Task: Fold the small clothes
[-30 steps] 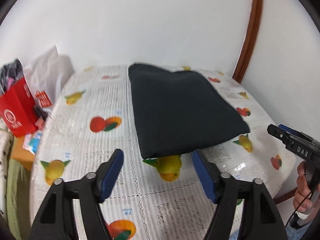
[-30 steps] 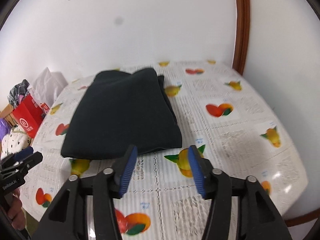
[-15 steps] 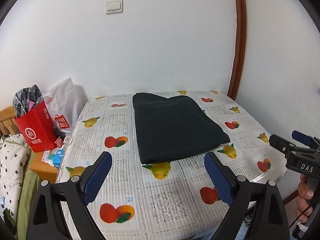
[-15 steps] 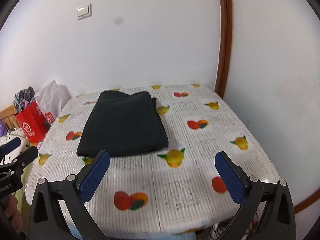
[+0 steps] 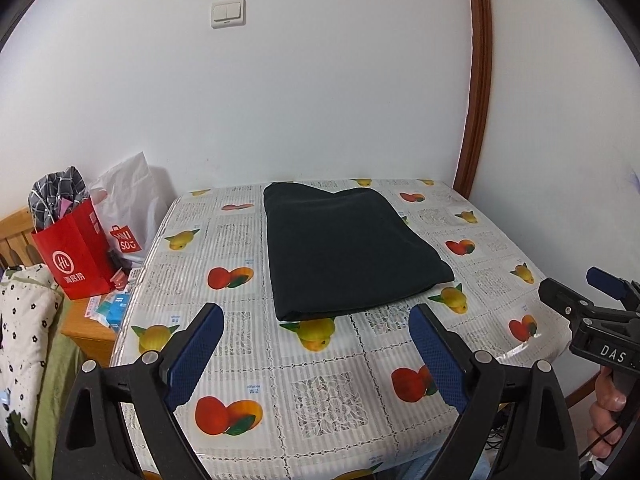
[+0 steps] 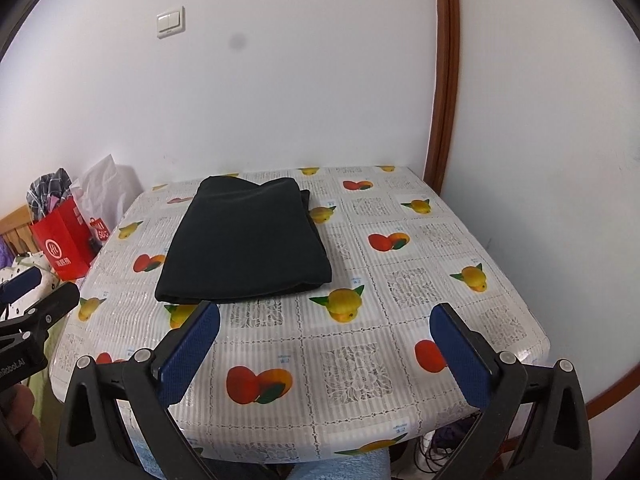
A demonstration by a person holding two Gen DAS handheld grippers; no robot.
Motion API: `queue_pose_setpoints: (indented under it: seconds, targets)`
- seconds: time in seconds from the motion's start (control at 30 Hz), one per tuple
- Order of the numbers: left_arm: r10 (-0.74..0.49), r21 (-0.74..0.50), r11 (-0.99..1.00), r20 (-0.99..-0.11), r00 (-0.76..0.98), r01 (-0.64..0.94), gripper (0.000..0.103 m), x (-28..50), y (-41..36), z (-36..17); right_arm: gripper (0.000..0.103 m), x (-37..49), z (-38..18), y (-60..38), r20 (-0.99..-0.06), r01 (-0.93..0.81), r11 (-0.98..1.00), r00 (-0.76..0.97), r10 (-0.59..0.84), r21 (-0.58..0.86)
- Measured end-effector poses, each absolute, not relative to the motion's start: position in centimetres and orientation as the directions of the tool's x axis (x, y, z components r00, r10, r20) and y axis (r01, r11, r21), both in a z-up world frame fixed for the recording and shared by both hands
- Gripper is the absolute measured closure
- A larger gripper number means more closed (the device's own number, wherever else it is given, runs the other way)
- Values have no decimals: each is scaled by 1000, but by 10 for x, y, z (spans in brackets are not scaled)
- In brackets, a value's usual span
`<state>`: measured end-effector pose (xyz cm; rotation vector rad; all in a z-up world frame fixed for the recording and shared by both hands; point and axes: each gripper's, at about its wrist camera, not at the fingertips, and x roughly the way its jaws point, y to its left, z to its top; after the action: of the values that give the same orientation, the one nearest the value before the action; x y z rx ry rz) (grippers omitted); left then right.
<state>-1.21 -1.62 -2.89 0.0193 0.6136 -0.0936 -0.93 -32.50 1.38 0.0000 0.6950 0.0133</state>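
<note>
— Where's the garment?
— The dark folded garment (image 5: 348,256) lies flat on the fruit-print bench (image 5: 332,392), toward twelve o'clock from both claws and apart from them.
— And the claws?
— The left claw (image 5: 316,344) and right claw (image 6: 326,344) both gape wide, having just been opening, nothing between their blue pads (image 6: 188,356).

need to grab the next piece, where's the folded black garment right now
In both wrist views the folded black garment lies flat on the fruit-print tablecloth, towards the far wall side, ahead of both open grippers and touching neither.
</note>
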Motion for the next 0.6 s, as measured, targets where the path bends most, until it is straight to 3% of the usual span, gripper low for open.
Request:
queue_pose_setpoints:
  seconds: [0.6]
  targets:
    - [-81, -15, 996, -592, 802, 89, 9, -11, -14, -35, 0, -10, 10, -325, -642, -11, 1000, 767, 15, 10]
